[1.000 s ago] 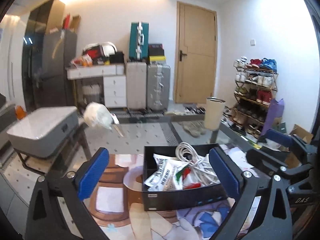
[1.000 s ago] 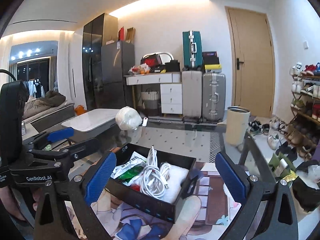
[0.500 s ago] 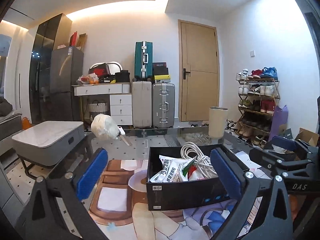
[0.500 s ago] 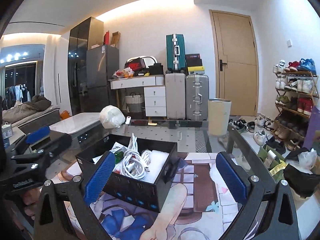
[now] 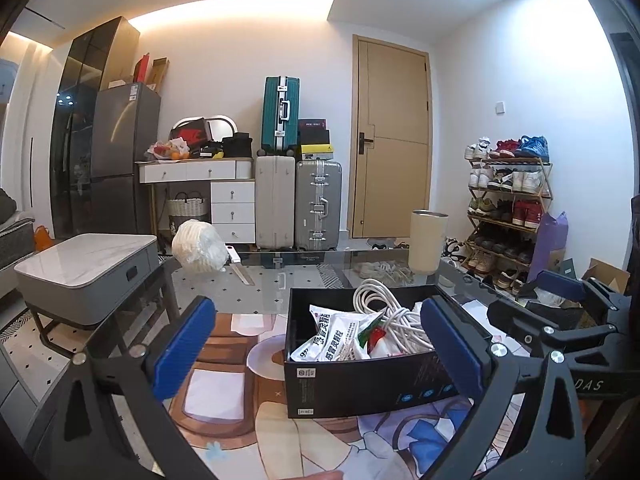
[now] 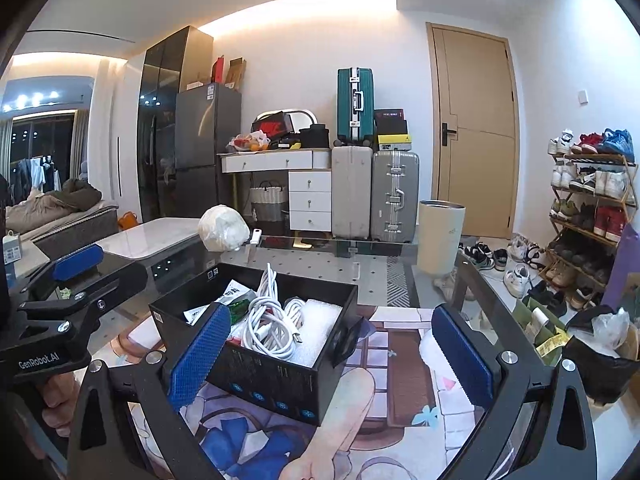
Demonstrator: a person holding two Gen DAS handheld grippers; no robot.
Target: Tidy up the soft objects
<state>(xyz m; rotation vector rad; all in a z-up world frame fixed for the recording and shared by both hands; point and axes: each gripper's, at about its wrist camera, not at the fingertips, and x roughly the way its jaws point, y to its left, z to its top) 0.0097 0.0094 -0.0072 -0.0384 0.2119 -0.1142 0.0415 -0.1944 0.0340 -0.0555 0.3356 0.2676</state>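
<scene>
Two hand-held tools hover above a glass worktop [image 5: 304,280] in a cluttered living room, both aimed at a black box [image 5: 372,380] already loaded with soft items. The left tool [image 5: 320,352] has its blue pads spread wide and grips nothing; the right tool [image 6: 332,356] is likewise spread and empty. Inside the box, near the middle of the worktop, lie a coiled white cable [image 6: 276,320], printed sachets [image 5: 332,340] and a white foam sheet [image 6: 320,320]. A white bagged bundle [image 5: 200,246] sits apart at the far left edge of the worktop, beside a small white stick-shaped object [image 6: 256,236].

The bundle appears to be the remaining loose soft thing, so the job looks mostly done. The risks: a slack bag could slip from a shallow pinch, or be nudged off the far edge if a pad strikes it first. The cable loops rise above the box rim, and a pad passing low could snag them and drag the light box across the smooth glass. The two tools hang close together and could collide.
</scene>
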